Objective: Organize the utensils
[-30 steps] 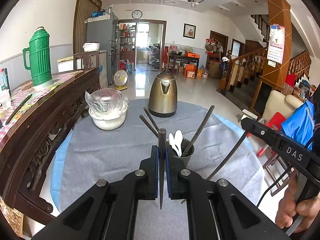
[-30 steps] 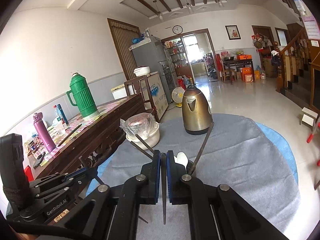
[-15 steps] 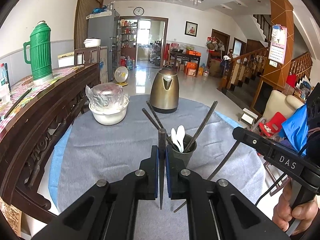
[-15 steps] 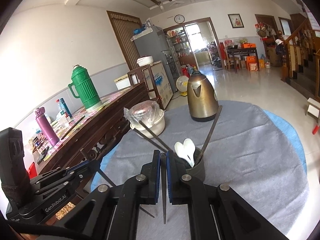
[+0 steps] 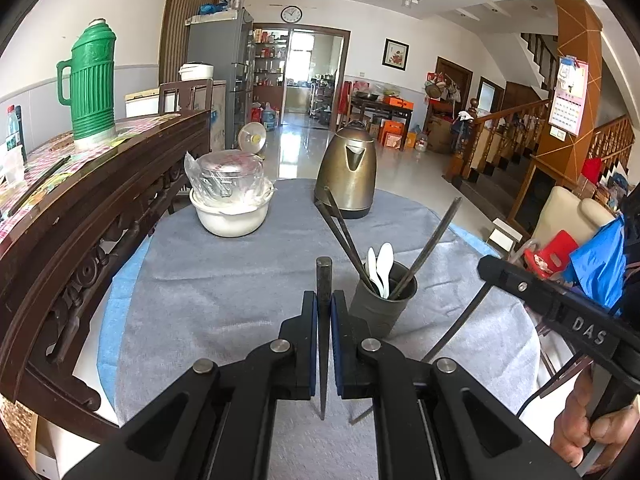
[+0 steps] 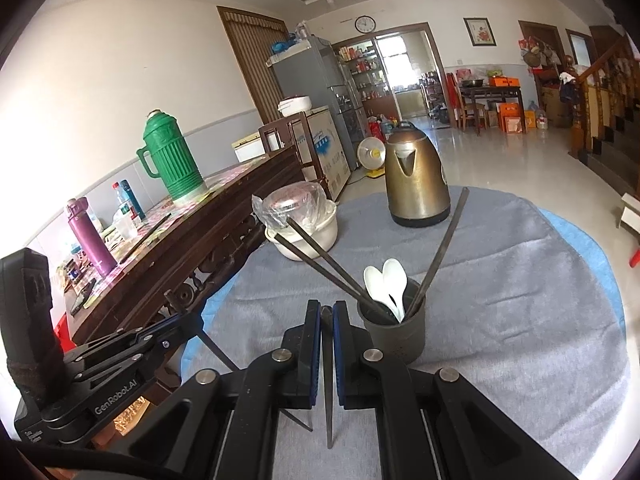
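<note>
A dark grey utensil cup [image 5: 380,308] [image 6: 394,334] stands on the grey-clothed round table [image 5: 224,296]. It holds two white spoons [image 5: 380,270] [image 6: 386,284] and three dark chopsticks [image 5: 428,248] [image 6: 328,258]. My left gripper [image 5: 324,300] is shut on a dark chopstick [image 5: 323,280], held upright just left of the cup. My right gripper [image 6: 327,314] is shut on another dark chopstick [image 6: 328,380], also just left of the cup. Each gripper shows in the other's view, the right one [image 5: 560,312] with its chopstick [image 5: 460,328], the left one [image 6: 120,360].
A bronze kettle [image 5: 348,172] [image 6: 414,178] stands at the table's far side. A white bowl with a plastic-wrapped pot [image 5: 230,200] [image 6: 302,220] sits far left. A dark wooden sideboard [image 5: 80,208] with a green thermos [image 5: 90,84] runs along the left. Chairs [image 5: 568,224] stand right.
Both grippers have moved closer to the cup with their chopsticks, and the cup now looks larger in both views. Both stay shut.
</note>
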### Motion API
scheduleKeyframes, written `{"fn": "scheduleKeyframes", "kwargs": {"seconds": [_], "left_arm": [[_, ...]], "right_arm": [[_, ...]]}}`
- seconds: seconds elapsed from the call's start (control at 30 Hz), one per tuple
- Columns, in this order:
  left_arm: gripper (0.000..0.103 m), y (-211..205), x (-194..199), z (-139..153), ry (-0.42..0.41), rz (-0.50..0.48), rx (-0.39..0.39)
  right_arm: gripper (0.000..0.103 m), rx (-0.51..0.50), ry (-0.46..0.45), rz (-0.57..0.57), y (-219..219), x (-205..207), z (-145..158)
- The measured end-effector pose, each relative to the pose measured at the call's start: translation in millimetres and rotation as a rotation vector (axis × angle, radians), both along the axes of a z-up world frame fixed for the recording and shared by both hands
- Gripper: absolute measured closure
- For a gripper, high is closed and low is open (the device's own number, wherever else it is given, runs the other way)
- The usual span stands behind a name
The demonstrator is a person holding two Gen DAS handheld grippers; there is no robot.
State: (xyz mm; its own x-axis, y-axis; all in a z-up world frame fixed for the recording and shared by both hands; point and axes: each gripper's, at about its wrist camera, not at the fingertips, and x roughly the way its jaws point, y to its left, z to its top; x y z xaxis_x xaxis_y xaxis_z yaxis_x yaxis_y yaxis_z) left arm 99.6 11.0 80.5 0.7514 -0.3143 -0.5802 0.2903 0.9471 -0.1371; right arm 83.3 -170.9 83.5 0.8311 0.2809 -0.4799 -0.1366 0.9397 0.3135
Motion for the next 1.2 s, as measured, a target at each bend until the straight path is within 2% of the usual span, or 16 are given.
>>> {"fn": "scheduleKeyframes", "kwargs": {"seconds": [0.17,0.4,0.63,0.77,0.93,1.1,1.2], "left_arm": [[0.096,-1.0,8.8,14.0,-0.017,-0.027,-0.019],[0.096,-12.5,23.4,50.9,-0.070,-0.081,-0.049],[0.096,-33.3,34.5,91.4,-0.175,-0.109,-0.088],[0.096,-43.0,39.0,102.2,-0.223,-0.116,-0.125],[0.096,-60.7,50.2,95.7,-0.242,-0.109,-0.136],[0.096,-58.8,54.8,72.4,-0.180,-0.107,-0.133],[0.096,-53.8,53.5,58.2,-0.135,-0.102,-0.102]], "right_arm": [[0.097,-0.012,-0.038,-0.014,-3.2,1.1,17.1],[0.097,-0.052,-0.096,-0.041,-15.0,3.1,51.6],[0.097,-0.078,-0.168,-0.059,-22.8,0.2,87.1],[0.097,-0.083,-0.239,-0.090,-29.5,-5.5,107.4],[0.097,-0.065,-0.292,-0.128,-36.8,-3.5,121.5],[0.097,-0.060,-0.257,-0.124,-41.8,5.1,113.2],[0.095,-0.049,-0.168,-0.141,-64.7,7.5,90.4]]}}
